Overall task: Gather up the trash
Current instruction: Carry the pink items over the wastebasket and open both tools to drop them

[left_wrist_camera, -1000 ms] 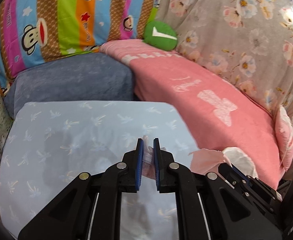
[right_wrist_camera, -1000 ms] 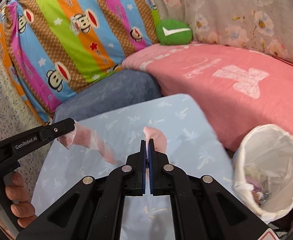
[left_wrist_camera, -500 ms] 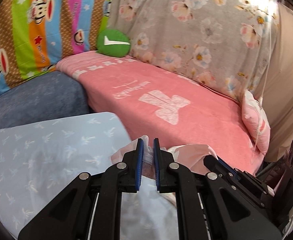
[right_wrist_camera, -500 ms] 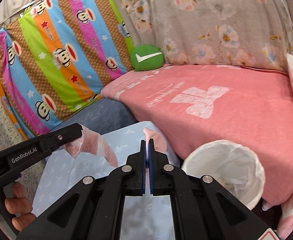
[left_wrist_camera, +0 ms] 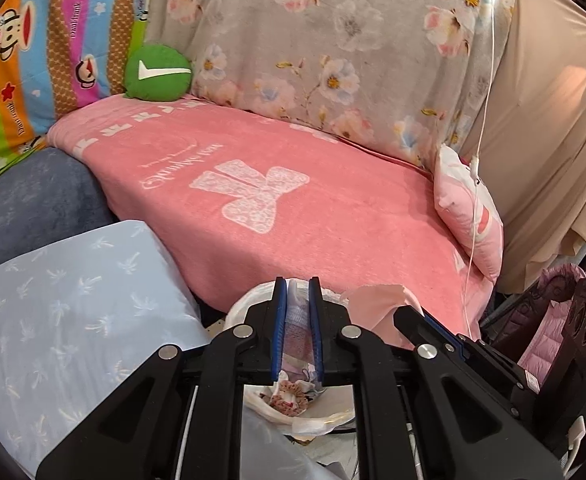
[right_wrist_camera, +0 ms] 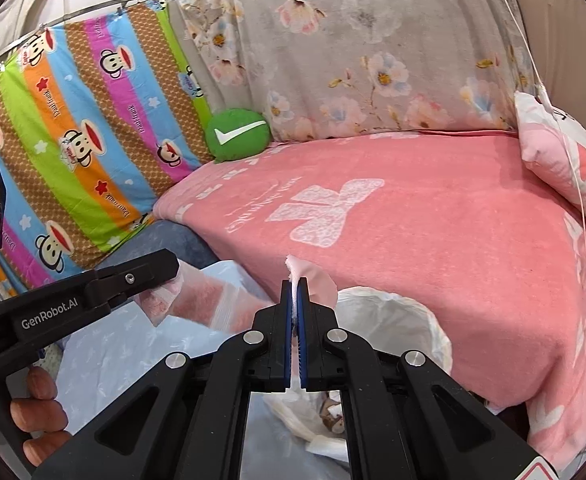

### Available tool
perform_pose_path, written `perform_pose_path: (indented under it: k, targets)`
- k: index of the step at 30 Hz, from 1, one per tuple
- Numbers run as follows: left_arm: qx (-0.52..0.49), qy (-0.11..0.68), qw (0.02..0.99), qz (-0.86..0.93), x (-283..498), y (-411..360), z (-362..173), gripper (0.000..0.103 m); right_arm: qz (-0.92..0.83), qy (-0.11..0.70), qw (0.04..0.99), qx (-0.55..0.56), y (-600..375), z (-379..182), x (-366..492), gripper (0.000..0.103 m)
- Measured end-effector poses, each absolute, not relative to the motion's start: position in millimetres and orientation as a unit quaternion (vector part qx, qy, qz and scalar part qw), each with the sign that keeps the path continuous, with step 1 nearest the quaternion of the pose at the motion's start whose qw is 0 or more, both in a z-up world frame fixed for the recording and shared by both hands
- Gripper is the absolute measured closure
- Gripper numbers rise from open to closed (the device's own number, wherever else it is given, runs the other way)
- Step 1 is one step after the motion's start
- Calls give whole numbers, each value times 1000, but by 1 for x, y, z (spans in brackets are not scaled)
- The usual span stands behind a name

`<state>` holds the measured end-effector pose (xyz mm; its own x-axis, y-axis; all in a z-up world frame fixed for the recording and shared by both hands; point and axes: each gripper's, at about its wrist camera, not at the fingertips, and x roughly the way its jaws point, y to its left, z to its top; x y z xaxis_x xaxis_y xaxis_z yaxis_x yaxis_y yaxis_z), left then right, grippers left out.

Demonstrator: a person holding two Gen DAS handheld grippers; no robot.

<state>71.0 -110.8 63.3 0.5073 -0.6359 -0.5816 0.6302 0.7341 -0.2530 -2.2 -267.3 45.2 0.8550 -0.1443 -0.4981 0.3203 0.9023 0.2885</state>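
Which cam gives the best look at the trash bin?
Right wrist. The bin shows its open white-bag rim and some trash inside, beside the right tool. In the left wrist view the bin is mostly hidden behind the left tool; only rim slivers and some contents show.

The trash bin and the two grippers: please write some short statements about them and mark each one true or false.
1. The left gripper holds a clear wrapper with a pink pattern between its fingers. True.
2. The right gripper is wide open and holds nothing. False: it is shut on a pink scrap.
3. The trash bin has a white liner. True.
4. The bin is empty. False: some trash lies inside.
5. The green cushion lies inside the bin. False: it sits on the pink blanket.
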Motion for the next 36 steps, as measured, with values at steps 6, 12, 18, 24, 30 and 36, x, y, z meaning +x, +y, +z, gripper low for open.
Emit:
perform_pose_path:
  k: [6, 12, 18, 24, 30, 36]
  targets:
    - [0, 338, 870, -359, 71, -125, 58, 52, -131, 244, 942, 189, -282, 39, -2, 101]
    - [11, 330, 882, -336, 71, -122, 57, 40, -129, 245, 941, 192, -287, 35, 4, 95]
    - [16, 324, 891, -316, 73, -114, 55, 34, -125, 248, 941, 192, -278, 34, 8, 83]
    - [21, 321, 898, -299, 72, -104, 53, 34, -119, 252, 943, 184, -269, 35, 9, 79]
    - [24, 316, 905, -284, 66, -90, 50, 33, -112, 258, 944, 171, -257, 38, 7, 72]
    - [28, 310, 913, -264, 58, -73, 45, 28, -110, 267, 945, 154, -241, 34, -3, 64]
